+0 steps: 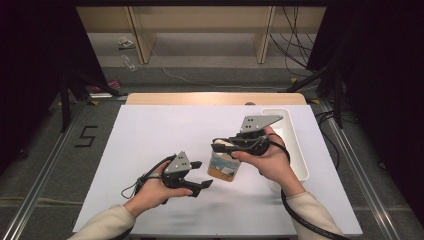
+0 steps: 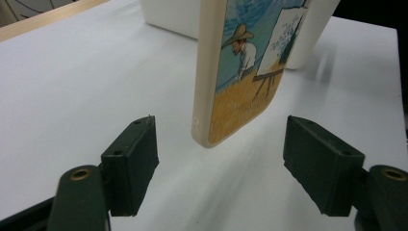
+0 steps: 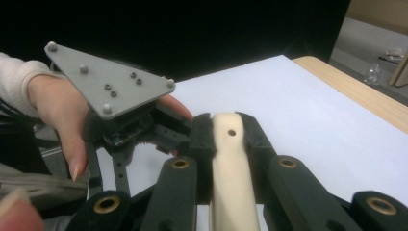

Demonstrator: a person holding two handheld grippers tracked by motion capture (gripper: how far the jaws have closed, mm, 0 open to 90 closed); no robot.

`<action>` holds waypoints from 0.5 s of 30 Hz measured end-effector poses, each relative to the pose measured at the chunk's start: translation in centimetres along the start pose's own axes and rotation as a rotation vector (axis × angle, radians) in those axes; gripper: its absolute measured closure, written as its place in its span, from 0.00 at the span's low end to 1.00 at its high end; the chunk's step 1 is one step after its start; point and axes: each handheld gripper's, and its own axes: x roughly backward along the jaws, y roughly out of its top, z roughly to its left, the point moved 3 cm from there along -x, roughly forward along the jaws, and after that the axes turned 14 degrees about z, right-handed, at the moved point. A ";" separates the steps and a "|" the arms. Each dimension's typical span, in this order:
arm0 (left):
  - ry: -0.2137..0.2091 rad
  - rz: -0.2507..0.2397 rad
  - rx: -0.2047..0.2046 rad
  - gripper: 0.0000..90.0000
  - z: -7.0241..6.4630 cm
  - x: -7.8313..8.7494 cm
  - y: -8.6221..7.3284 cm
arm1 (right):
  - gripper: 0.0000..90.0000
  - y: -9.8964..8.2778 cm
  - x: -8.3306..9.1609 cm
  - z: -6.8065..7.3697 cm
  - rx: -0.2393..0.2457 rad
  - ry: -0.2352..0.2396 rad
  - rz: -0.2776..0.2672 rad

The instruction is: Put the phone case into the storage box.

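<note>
Picture board [image 1: 223, 167] clamped edge-on in right gripper [image 3: 230, 132] — raised off the white table [image 1: 150, 135].
Left gripper [image 2: 219, 154] just beside it, jaws spread either side of its lower corner — not touching.

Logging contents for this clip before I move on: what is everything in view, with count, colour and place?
painted board: one, cream edge, blue and yellow picture of a painter at an easel; hanging above the mat, clamped at its top edge by the right tool
tray: one, white, right side of the mat
mat: one, white, covering the table
table: one, light wood, far edge showing
left tool: one, black, grey plate on top, jaws apart on either side of the board's lower corner, not touching
right tool: one, black, shut on the board
</note>
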 end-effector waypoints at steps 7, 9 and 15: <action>-0.090 0.022 -0.058 0.36 0.1 -0.3 0.2 | 0.88 0.0 -0.1 0.3 0.020 0.028 0.013; -0.089 0.023 -0.065 0.36 0.2 -0.5 0.4 | 0.88 0.0 -0.2 0.4 0.025 0.036 0.019; -0.099 0.018 -0.085 0.38 0.4 -0.9 0.7 | 0.88 0.1 -0.4 0.7 0.033 0.062 0.021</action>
